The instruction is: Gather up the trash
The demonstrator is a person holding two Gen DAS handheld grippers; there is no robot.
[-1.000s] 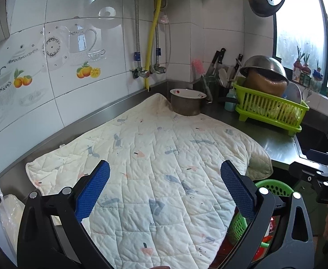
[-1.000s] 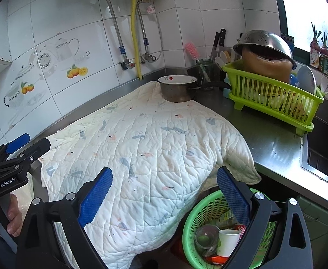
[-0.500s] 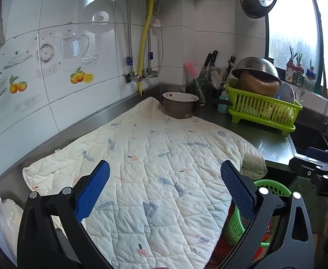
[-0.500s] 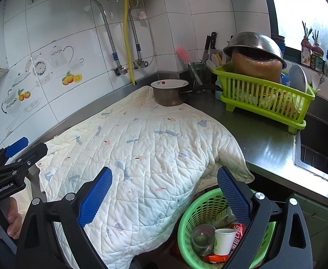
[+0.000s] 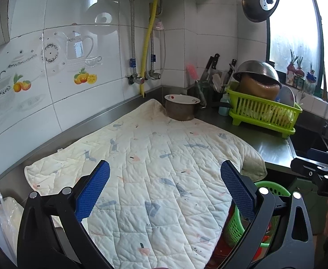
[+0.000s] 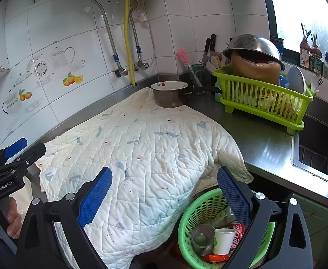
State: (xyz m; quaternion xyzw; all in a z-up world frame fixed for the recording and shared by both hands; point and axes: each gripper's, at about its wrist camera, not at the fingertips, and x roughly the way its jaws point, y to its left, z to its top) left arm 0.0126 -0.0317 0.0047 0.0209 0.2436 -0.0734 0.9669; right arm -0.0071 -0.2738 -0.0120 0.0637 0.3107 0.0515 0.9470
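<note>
The steel kitchen desk (image 6: 269, 143) runs along the tiled wall, and one white quilted cloth with small prints (image 6: 141, 152) covers most of it, its near edge hanging over the front. No loose trash shows anywhere on the cloth or on the bare steel. At the far right sits one lime-green plastic dish rack (image 6: 262, 98) with an upturned metal colander on top, and just left of it one dull metal saucepan with a white enamel inside (image 6: 169, 95) stands on the far corner of the cloth.

Below the desk's near edge, on the right, stands one round green plastic mesh basket (image 6: 199, 210), and the trash lies inside it: one white paper cup (image 6: 223, 239), one red drink can (image 6: 238, 231), one clear plastic cup with something green in it (image 6: 201, 238), and some wrappers too jumbled to count.

The collecting looks nearly or fully done; nothing visible remains to be picked up.

The left gripper (image 5: 164, 190) and the right gripper (image 6: 164, 192) both hang above the cloth with jaws spread wide and nothing between them.
</note>
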